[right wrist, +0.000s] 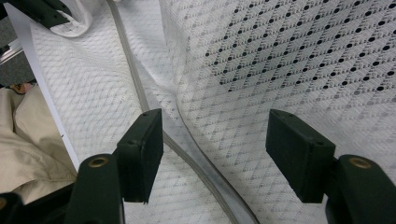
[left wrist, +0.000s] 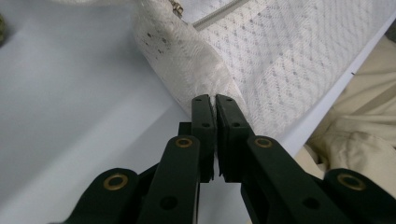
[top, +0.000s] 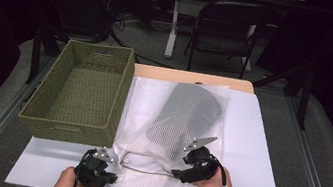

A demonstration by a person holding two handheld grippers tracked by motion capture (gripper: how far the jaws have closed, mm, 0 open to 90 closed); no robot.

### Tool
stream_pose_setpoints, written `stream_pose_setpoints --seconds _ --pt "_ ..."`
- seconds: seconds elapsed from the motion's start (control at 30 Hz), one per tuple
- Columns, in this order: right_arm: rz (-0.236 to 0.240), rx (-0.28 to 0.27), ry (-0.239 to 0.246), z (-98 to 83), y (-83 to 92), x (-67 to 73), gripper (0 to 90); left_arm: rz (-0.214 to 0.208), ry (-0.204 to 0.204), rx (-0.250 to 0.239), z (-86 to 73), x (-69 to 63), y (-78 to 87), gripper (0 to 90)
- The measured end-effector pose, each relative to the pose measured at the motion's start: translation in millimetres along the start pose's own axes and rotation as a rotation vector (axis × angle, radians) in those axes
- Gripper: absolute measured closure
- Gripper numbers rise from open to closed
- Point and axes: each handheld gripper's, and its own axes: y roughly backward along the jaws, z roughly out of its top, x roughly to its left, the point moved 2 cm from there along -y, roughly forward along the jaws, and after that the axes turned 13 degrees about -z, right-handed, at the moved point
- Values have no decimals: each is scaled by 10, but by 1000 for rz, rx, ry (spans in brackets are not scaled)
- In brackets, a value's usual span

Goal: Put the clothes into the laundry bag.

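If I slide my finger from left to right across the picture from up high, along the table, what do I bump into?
Woven basket → left gripper, pinching the corner of the white mesh bag → grey thing inside the bag → right gripper → bare white table top.

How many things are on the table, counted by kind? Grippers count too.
Basket: 1
Mesh bag: 1
Grey item inside the bag: 1
Grippers: 2, left and right
Total: 5
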Motion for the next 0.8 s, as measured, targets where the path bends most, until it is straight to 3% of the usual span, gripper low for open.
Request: stream_pose_setpoints --seconds 0.17,0.33,0.53,0.8 --pt "-5 -3 -3 1 13 5 354 -18 10 5 -53 1 70 744" --pt "-7 -5 10 7 19 15 344 8 7 -12 -78 -1 194 490" --pt "-13 -11 24 18 31 22 293 42 18 -60 -47 58 304 311" --pt "-23 -26 48 45 43 60 265 82 9 -67 82 95 279 212"
